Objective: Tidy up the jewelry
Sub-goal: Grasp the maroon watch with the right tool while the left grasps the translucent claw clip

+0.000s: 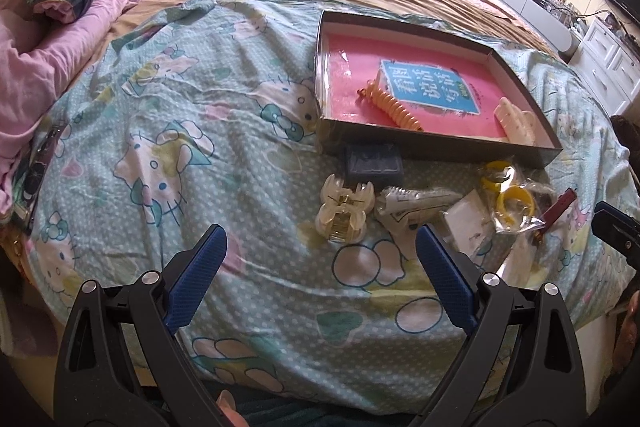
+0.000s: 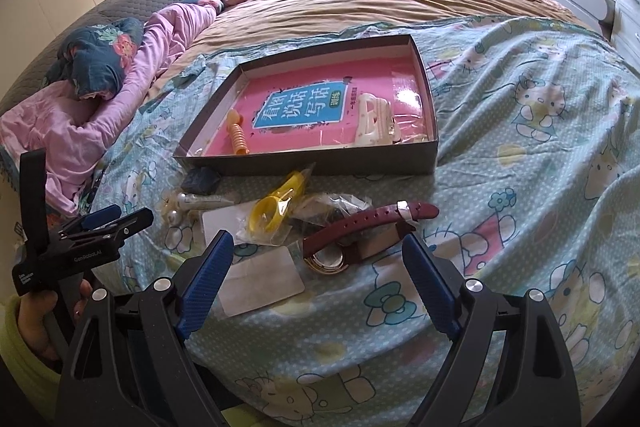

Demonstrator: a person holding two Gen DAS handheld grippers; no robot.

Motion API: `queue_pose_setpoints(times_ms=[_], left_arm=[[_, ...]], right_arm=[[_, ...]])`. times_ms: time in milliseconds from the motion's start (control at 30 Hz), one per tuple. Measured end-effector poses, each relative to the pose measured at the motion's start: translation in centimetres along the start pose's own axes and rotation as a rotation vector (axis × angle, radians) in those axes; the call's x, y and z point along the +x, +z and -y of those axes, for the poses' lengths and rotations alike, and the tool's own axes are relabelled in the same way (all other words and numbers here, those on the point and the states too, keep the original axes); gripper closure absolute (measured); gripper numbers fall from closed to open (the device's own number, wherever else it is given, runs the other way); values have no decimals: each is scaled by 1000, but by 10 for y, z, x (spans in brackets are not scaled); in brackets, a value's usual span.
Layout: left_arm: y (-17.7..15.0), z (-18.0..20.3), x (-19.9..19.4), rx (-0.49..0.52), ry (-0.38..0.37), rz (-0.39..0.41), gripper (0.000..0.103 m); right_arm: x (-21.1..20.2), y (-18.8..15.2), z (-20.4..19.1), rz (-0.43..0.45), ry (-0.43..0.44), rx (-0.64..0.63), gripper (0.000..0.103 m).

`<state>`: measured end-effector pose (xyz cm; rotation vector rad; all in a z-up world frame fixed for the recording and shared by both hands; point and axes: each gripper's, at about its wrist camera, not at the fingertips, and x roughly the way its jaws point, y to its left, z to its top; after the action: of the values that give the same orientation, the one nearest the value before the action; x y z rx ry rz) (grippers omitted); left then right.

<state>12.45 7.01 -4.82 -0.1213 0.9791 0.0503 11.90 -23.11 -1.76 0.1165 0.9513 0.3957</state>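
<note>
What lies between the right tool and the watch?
Nothing: in the right wrist view, only bare bedsheet separates the open right tool from the watch.

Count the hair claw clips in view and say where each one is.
3. A white claw clip lies in the box. A translucent claw clip and a white-and-black claw clip lie on the bedsheet before it. Bags may hide more.
</note>
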Motion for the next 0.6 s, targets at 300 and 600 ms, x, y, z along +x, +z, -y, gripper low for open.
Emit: queue_pose_setpoints(times_ms=[300,600], left_arm=[[2,-4,23,-9,-14,-34,37],[9,-2,34,-3,-32,-50,53]], right_arm=[[13,-1,9,-34,6,35,29],[30,-1,23,-79,45,110,52]])
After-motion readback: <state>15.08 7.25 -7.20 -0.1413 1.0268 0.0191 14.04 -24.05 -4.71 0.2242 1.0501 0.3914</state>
